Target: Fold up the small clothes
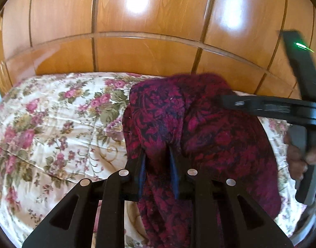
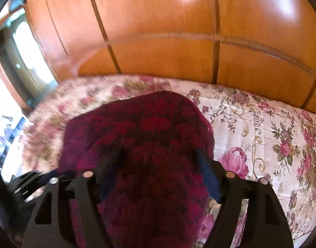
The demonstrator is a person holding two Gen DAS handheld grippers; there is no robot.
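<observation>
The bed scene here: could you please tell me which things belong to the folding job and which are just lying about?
In the job:
- dark red patterned garment
- left gripper, pinching a fold of it
- right gripper, jaws wide around the cloth

Lying about:
- floral bedspread
- wooden wardrobe doors

Bright daylight in both views. Glare patches on glossy wood panels (image 1: 137, 47) at 12 and 1 o'clock; same in right wrist view. Window (image 2: 23, 47) at 9–10 o'clock blown out white. Heavy fisheye bend w/ dark vignette at corners. Right wrist view motion-blurred, worst toward 9 o'clock; red garment (image 2: 137, 144) soft, dim near lens. Left view sharper, but right hand-held gripper (image 1: 281, 107) at 3 o'clock smeared.
</observation>
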